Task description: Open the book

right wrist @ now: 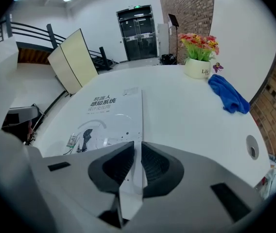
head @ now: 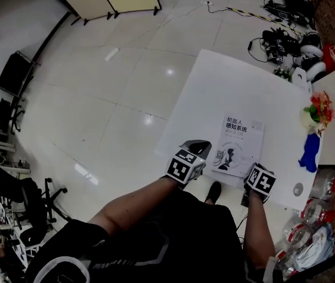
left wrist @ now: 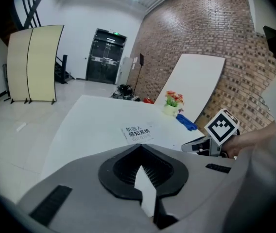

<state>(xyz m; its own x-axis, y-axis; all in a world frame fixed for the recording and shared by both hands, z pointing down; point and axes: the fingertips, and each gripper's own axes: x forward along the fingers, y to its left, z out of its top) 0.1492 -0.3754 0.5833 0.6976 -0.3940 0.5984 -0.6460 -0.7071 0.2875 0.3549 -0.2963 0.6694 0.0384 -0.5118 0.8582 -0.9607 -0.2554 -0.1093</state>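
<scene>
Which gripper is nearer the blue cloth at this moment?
Right. The right gripper sits at the book's near right corner, on the blue cloth's side; the left gripper is across the book, by its left edge, farther off.

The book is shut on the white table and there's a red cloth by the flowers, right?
No, the cloth is blue, not red; the right gripper view shows it. The book is shut on the white table, and the cloth is by the flowers.

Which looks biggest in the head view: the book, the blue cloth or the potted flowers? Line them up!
Largest: book.
Then the blue cloth and the potted flowers: they look about alike, so no ranking.
</scene>
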